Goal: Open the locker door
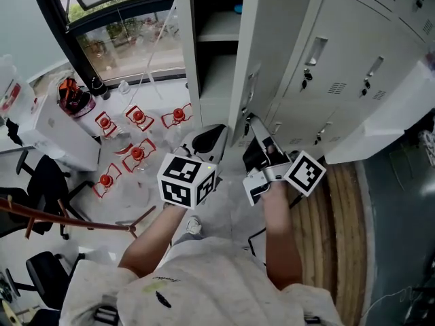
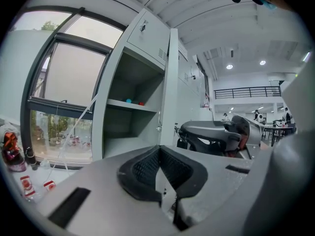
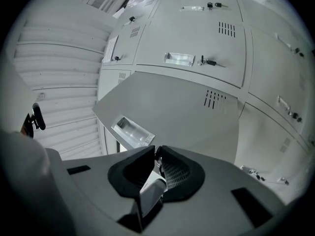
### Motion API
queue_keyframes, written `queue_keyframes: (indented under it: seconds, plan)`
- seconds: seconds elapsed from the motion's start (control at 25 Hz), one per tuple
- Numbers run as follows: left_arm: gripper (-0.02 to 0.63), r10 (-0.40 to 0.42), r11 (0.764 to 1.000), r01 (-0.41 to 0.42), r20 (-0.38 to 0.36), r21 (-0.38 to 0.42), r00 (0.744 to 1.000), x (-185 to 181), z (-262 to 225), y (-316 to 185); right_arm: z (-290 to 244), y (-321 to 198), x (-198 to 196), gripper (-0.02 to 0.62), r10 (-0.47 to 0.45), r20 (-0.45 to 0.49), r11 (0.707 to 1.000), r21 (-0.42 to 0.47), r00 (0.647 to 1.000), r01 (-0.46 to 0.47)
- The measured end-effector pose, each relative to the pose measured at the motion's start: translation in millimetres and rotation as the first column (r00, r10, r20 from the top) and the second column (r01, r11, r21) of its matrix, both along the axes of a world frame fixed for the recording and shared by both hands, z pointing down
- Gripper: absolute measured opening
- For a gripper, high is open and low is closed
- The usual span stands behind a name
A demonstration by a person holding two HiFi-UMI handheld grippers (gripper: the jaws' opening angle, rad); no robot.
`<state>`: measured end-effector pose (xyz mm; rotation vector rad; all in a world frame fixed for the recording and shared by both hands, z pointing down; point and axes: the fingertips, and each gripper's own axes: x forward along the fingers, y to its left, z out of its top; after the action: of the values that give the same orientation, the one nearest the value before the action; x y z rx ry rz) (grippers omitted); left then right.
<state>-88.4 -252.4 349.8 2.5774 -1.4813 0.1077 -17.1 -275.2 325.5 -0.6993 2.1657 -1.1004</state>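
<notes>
Since the tall light-grey metal locker door (image 1: 268, 53) stands swung well out from its frame at the upper centre of the head view, the opening is judged largely complete. The open compartment (image 1: 217, 60), with its grey shelf (image 2: 130, 104), is exposed to the left of the door.

The right gripper (image 1: 253, 124) sits at the door face, just beside the recessed silver handle (image 3: 132, 130). In the right gripper view its jaws are closed, and they appear clamped on a small lock key (image 3: 157, 157), though this item is too small to identify with certainty.

The left gripper (image 1: 207, 140) hangs below the compartment, apart from the door. Its jaws are together with nothing between them.

Only a further swing to full width and release of the door are judged outstanding.
</notes>
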Motion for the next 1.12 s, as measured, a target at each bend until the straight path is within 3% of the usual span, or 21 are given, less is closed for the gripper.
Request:
queue_keyframes:
  seconds: [0.52, 1.12]
  plan:
    - [0.006, -0.005, 1.000, 0.005, 0.034, -0.006, 0.999, 47, 1, 21, 1, 14, 60, 0.041, 0.023, 0.041, 1.000, -0.011, 0.999, -0.022]
    - [0.005, 0.080, 0.997, -0.081, 0.078, 0.002, 0.994, 131, 1, 30, 2, 11, 142, 0.041, 0.081, 0.050, 0.997, 0.000, 0.995, -0.081]
